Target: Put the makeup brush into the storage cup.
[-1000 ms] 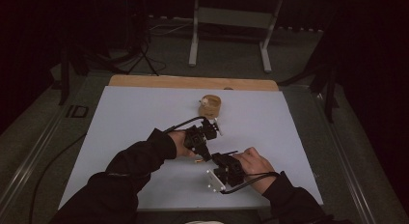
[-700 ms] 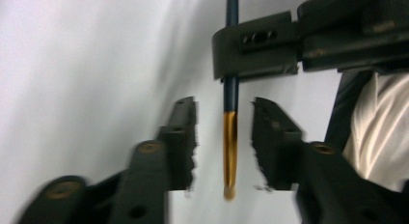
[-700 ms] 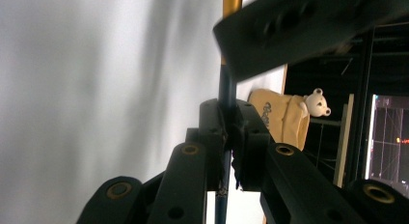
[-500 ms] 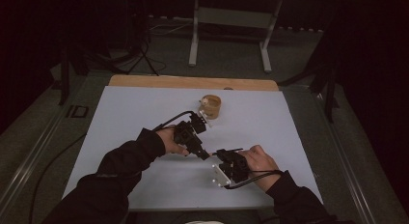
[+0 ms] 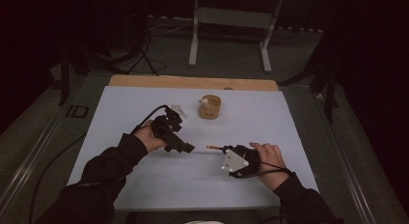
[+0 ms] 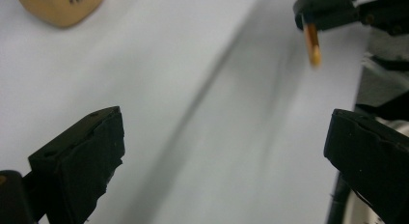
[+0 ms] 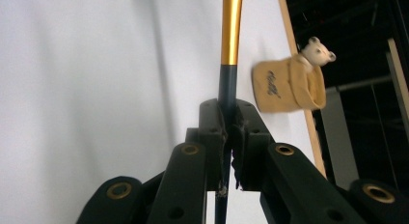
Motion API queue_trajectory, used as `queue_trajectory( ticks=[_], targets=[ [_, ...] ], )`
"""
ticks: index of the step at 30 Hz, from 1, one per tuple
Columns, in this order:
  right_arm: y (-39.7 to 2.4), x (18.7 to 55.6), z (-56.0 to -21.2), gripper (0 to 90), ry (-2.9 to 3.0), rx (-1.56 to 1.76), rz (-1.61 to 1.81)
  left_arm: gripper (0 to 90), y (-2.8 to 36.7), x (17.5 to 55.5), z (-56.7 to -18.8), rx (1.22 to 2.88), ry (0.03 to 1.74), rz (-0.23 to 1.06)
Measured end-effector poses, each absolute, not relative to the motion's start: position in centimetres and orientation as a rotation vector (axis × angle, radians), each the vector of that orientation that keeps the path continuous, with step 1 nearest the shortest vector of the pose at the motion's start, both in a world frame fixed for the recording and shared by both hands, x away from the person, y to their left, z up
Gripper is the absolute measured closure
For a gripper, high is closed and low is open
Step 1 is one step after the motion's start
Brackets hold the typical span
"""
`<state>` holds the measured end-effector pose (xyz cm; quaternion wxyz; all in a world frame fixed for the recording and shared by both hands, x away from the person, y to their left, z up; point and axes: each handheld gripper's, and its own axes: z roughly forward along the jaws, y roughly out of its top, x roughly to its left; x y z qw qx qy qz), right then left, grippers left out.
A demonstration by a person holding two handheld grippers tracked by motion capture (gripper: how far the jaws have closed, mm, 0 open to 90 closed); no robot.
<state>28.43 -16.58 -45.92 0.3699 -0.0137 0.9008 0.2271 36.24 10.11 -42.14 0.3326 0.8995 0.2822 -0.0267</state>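
From the high view, the left gripper [image 5: 185, 147] sits left of centre on the white table [image 5: 120, 113], and the right gripper [image 5: 230, 151] lies near the right, with a thin stick [image 5: 213, 147] poking leftward from its jaws. A tan cup [image 5: 210, 107] stands farther back, well apart from both. At this range the jaw states are hard to judge, and the stick is only a sliver.

The left gripper view makes its jaws plain: spread wide over bare table, gripping nothing. Ahead hangs the stick's orange tip [image 6: 312, 40], with the cup's edge [image 6: 60, 7] at top left.

The right gripper view shows what the others cannot: its jaws pressed together on the stick's dark section [image 7: 227, 96], the golden part running beyond, and a small bear figure [image 7: 316, 52] peeking from the cup [image 7: 287, 86].

The hold looks narrow, so in my judgement the stick could pivot or slip if the open jaws bump its free end in a handover.
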Motion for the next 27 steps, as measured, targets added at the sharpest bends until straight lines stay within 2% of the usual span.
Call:
queue_trajectory(
  ticks=[6,8,10,13,17,27],
  targets=[
    [-17.1,28.5,-45.2,83.6,2.290,0.019,0.652,1.0,11.2,36.2,-42.6,2.328,0.760,-0.065],
    [-17.3,28.6,-44.8,83.6,2.286,0.081,0.717,1.0,11.7,35.7,-42.9,2.336,0.726,0.005],
    [-17.5,28.8,-44.4,83.6,2.279,0.124,0.763,1.0,12.0,35.6,-43.2,2.329,0.725,0.007],
    [-18.0,29.2,-43.8,83.6,2.276,0.200,0.839,1.0,12.3,35.2,-43.7,2.326,0.692,0.079],
    [-18.5,29.7,-42.9,83.7,2.265,0.302,0.929,1.1,13.0,34.4,-44.4,2.249,0.601,0.159],
    [-19.4,30.6,-41.0,83.6,2.238,0.483,1.139,2.6,14.5,33.3,-45.8,2.164,0.608,0.212]
  ],
)
